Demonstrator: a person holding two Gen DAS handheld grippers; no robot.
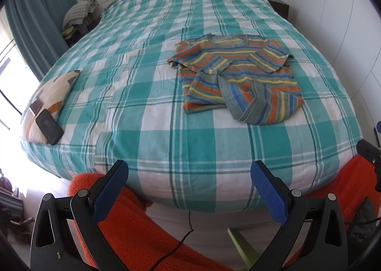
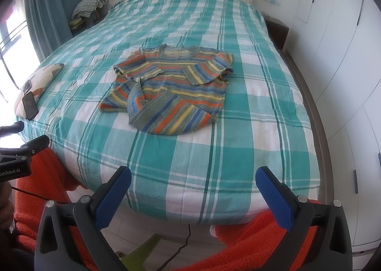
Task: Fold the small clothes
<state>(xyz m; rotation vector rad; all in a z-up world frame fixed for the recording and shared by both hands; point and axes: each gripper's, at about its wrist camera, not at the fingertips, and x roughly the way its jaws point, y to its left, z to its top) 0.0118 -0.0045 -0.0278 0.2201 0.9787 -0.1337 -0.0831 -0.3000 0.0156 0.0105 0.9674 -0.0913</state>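
Both the left gripper (image 1: 189, 177) and right gripper (image 2: 193, 181) gape wide, empty, well short of the striped sweater (image 1: 238, 78) rumpled on the bed (image 1: 166, 142).

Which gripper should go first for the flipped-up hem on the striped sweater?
Probably the right gripper: the sweater lies almost straight ahead of it, whereas it sits off to the right of the left gripper. Both open, empty.

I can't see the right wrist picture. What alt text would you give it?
A small striped sweater lies partly folded, sleeves crossed over its front, on a bed with a teal and white checked bedspread. The right gripper is open and empty near the bed's foot. A phone rests on a cushion at the left.
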